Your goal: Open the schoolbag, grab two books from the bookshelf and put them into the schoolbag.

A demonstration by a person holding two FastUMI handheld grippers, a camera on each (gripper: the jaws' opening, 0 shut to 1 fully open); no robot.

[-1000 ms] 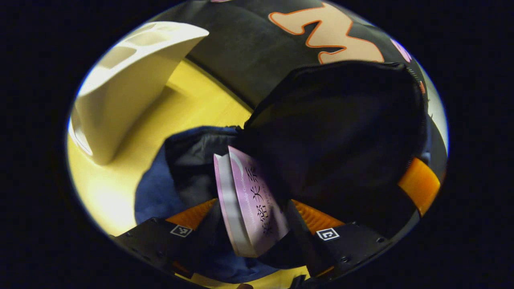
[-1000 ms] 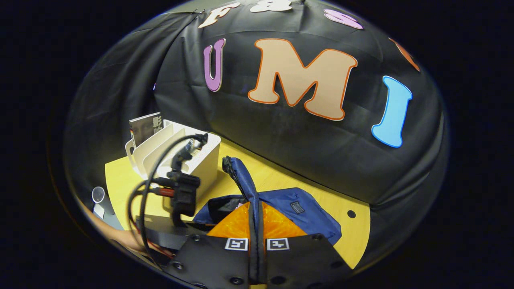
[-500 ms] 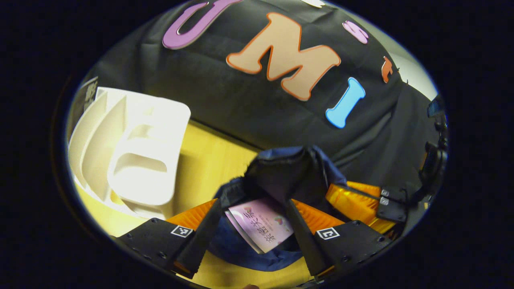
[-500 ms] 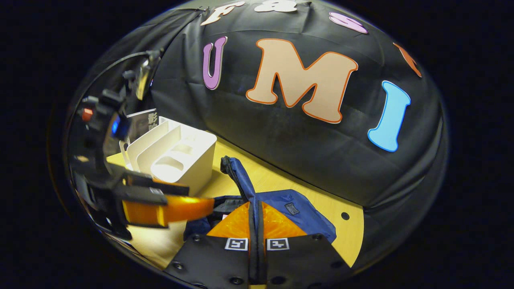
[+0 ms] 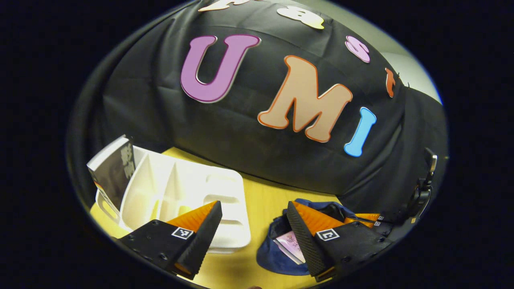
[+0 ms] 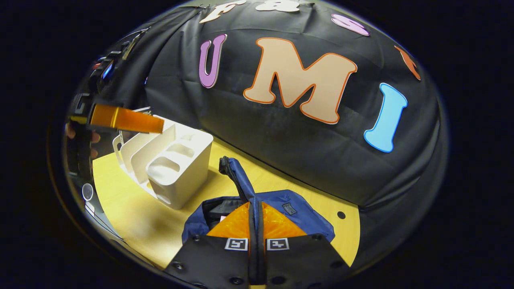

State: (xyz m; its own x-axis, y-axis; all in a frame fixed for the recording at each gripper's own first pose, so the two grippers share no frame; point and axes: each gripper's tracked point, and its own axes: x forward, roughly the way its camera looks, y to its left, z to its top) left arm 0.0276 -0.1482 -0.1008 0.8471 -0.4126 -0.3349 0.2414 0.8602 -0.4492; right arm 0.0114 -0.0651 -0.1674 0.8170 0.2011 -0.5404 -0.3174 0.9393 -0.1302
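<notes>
Inside the schoolbag (image 5: 277, 257), pink book (image 5: 291, 245) (flap pinched).

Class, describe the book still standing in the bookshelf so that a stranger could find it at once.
Start at the white bookshelf on the yellow table, left of the blue schoolbag. In its far end slot stands one dark-covered book, leaning outward; the other slots hold no books.

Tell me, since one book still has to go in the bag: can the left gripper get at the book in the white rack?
Probably yes. The left gripper has its jaws open and empty, and the book stands upright at the far end of the rack, top edge exposed.
</notes>
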